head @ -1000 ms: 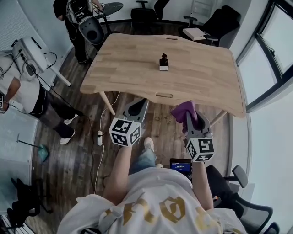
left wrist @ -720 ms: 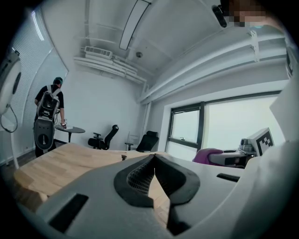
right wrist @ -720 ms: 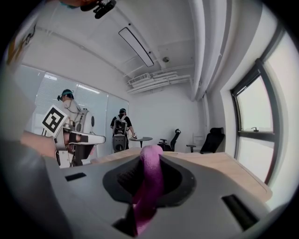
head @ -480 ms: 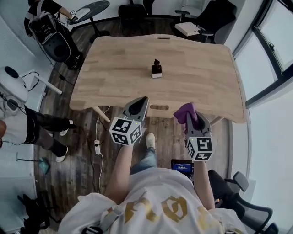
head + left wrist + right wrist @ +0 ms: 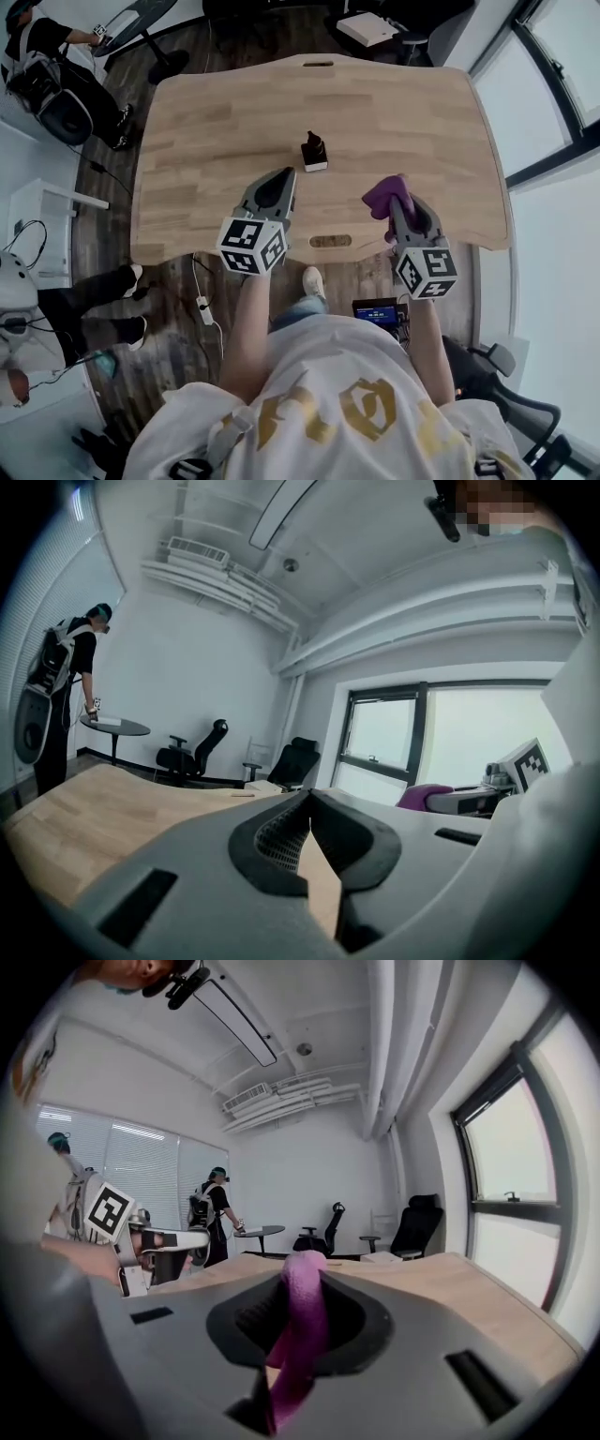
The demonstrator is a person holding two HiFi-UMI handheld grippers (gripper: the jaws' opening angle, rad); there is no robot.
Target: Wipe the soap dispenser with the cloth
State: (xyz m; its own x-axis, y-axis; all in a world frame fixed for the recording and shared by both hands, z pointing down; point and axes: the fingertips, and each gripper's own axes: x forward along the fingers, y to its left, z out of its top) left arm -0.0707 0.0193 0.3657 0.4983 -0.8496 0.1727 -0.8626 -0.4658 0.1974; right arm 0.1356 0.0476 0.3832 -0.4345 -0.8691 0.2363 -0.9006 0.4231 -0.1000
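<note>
1. The wooden desk (image 5: 216, 122) fills the upper half of the head view, and its top is bare apart from one small item.
2. The person (image 5: 319, 412) holding both tools stands at the desk's near edge in a white shirt with gold print, both forearms reaching forward.
3. The left tool (image 5: 284, 174) hangs over the near part of the desk. In the left gripper view its tips (image 5: 309, 799) are clenched together with nothing between them.
4. The right tool (image 5: 401, 192) hangs level with it, well apart to the right, and is grasping the cloth.
5. The purple cloth (image 5: 384, 197) is bunched at the right tool's front, and a fold of it (image 5: 300, 1326) is pinched between the pads and stands up past them.
6. The soap dispenser (image 5: 314, 152), a white base with a dark pump, stands upright near the middle of the desk. It is just ahead of the left tool and touches neither tool nor the cloth.
</note>
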